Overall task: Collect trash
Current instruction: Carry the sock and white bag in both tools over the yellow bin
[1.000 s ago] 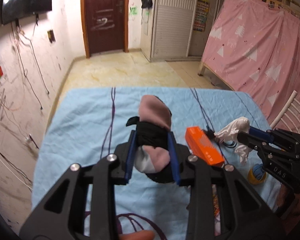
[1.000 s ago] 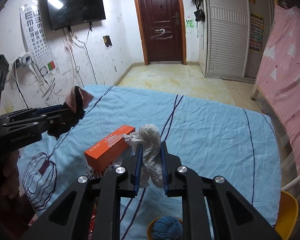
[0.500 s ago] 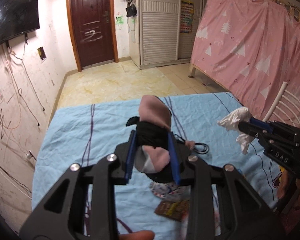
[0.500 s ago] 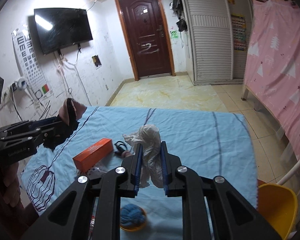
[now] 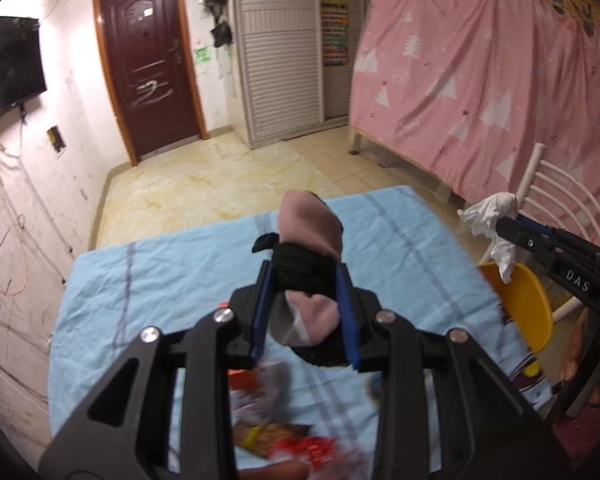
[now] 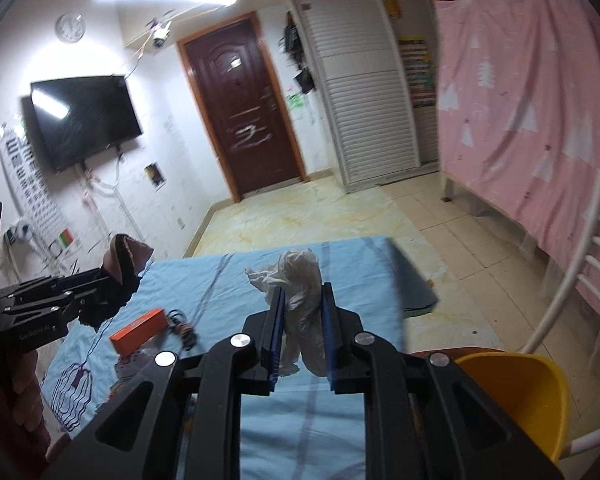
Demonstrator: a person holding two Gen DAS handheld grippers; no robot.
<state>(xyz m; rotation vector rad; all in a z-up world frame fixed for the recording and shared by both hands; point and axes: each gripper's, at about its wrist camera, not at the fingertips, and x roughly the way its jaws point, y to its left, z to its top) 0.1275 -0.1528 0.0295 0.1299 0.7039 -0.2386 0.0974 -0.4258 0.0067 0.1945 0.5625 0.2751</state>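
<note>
My left gripper (image 5: pixel 305 276) is shut on a pink and black sock bundle (image 5: pixel 310 236), held above the blue tablecloth (image 5: pixel 172 280). The same sock bundle (image 6: pixel 122 264) shows at the left of the right wrist view, in the left gripper (image 6: pixel 112 280). My right gripper (image 6: pixel 302 300) is shut on a crumpled white tissue (image 6: pixel 298 280). In the left wrist view that tissue (image 5: pixel 494 216) hangs from the right gripper (image 5: pixel 504 226) just above a yellow bin (image 5: pixel 524 308). The yellow bin (image 6: pixel 516 396) sits at the lower right of the right wrist view, beside the table.
An orange box (image 6: pixel 140 330) and a black cable (image 6: pixel 182 326) lie on the cloth. Blurred snack wrappers (image 5: pixel 284 436) lie near the table's front edge. A white chair (image 6: pixel 580 280) stands by the bin. A pink curtain (image 5: pixel 480 80) hangs on the right, and bare tiled floor lies beyond the table.
Both grippers have swung to the right with their loads, the sock bundle and the tissue. The yellow bin has come into view, and the tissue now hangs over it.
</note>
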